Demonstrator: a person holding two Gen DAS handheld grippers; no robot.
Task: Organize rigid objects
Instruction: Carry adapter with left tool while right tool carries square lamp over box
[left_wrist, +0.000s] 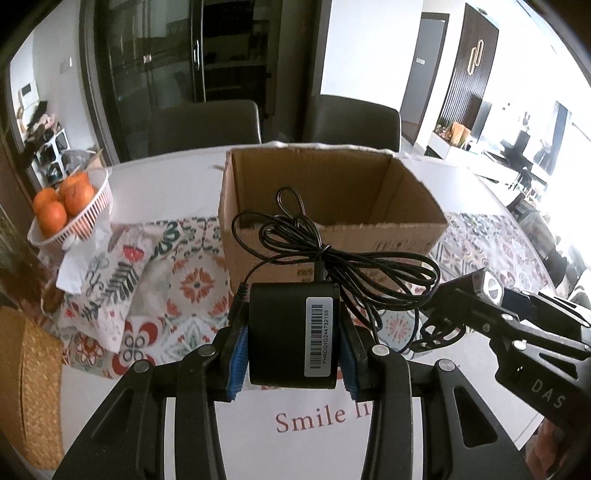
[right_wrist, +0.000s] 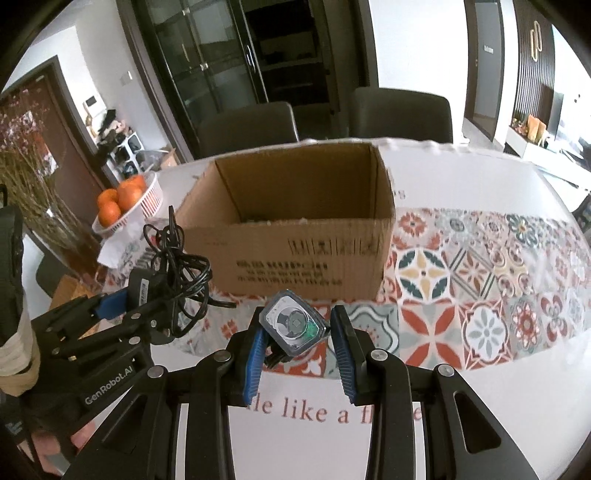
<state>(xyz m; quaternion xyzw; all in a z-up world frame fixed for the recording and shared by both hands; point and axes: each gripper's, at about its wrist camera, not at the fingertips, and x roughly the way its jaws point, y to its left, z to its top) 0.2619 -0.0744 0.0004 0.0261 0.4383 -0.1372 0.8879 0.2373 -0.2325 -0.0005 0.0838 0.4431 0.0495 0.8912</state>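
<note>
A black adapter (left_wrist: 291, 334), its cable (left_wrist: 332, 254) loosely bundled above it, is clamped between the blue pads of the left hand-held gripper (left_wrist: 293, 350) just before the open box (left_wrist: 332, 229). A small light (right_wrist: 293, 326) is gripped in the right hand-held gripper (right_wrist: 297, 339), held above the patterned cloth (right_wrist: 480, 280) on the bench (left_wrist: 166, 184). A basket (left_wrist: 92, 214) of oranges (left_wrist: 62, 203) is seen at left.

White table (right_wrist: 461, 177) under patterned cloth (right_wrist: 480, 295), cardboard box (right_wrist: 306, 254), orange basket (left_wrist: 94, 206).
</note>
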